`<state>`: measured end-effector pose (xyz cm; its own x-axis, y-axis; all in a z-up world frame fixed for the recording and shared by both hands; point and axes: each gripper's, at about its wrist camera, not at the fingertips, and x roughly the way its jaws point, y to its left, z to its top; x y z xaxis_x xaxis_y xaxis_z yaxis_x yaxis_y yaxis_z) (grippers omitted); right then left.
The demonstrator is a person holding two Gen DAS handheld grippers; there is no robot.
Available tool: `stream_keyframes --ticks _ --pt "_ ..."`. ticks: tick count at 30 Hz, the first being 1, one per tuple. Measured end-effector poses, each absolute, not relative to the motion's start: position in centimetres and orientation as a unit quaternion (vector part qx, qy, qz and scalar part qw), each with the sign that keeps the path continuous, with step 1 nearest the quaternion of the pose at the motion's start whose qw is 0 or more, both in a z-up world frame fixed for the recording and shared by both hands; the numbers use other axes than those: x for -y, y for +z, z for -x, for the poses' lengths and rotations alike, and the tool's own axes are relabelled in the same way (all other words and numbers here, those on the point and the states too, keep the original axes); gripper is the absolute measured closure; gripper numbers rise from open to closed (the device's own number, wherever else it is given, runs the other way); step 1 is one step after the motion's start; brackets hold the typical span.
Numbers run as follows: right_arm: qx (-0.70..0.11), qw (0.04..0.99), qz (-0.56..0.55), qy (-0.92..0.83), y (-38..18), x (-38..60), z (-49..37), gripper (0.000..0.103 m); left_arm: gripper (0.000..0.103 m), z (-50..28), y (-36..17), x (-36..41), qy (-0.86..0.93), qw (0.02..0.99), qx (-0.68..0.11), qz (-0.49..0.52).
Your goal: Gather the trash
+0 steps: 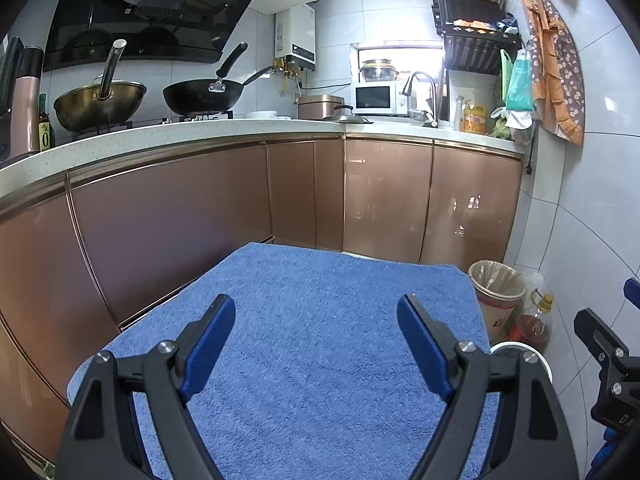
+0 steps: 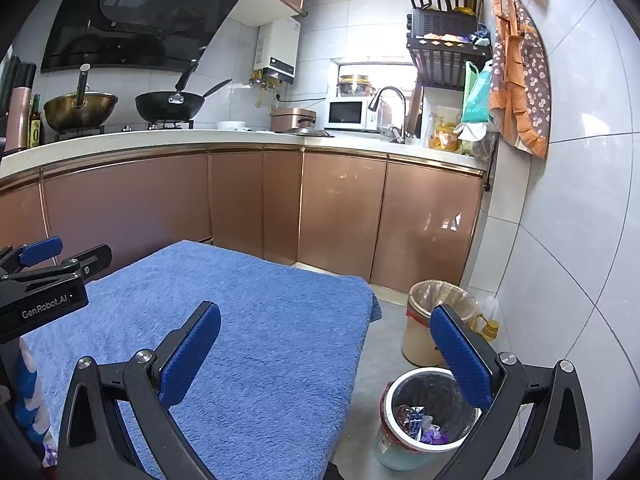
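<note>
I see both tools released: left gripper (image 1: 316, 316) and right gripper (image 2: 326, 326) hang empty above the blue towel (image 2: 248, 320); trash bin (image 2: 424, 416) at 5 o'clock.

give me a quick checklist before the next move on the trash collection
1. Left tool open, nothing between its pads: ok.
2. Right tool open and empty: ok.
3. Blue terry towel surface bare of trash: ok, as far as visible.
4. White round bin with wrappers inside upright beside the towel: ok.
5. Beige lined bin behind it upright: ok; its contents: cannot tell.
6. Trash left on the grey floor: cannot tell, most of it is hidden.
</note>
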<state>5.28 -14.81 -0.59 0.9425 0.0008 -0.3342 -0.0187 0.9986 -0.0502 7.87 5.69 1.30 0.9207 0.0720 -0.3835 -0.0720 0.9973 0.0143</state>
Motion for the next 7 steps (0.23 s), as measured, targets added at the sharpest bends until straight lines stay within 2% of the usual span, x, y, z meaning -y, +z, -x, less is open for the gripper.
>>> stream_keyframes --ticks 7 --pt "-0.173 0.985 0.019 -0.001 -0.88 15.15 -5.31 0.0 0.02 -7.9 1.11 -5.42 0.028 0.979 -0.204 -0.002"
